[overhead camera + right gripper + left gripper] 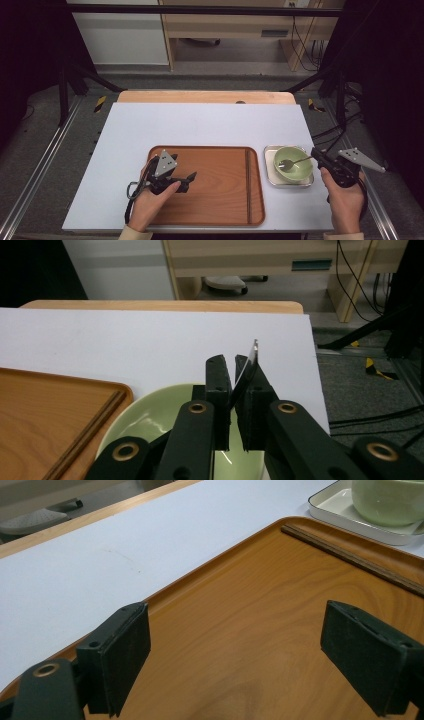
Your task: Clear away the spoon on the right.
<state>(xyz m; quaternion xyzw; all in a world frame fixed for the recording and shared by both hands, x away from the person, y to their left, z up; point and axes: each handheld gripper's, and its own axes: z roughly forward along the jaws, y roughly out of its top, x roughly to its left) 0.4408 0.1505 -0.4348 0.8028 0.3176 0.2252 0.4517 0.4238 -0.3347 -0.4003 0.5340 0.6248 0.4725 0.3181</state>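
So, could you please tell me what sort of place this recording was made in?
Probably a lab recording station, not a dining room: a white-topped table inside a black metal frame, loose black cables on the floor, and handheld grippers working over a brown wooden tray.

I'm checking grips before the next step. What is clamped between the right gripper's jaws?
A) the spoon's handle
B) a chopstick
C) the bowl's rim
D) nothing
A: the right gripper is shut on the spoon handle, above the green bowl.
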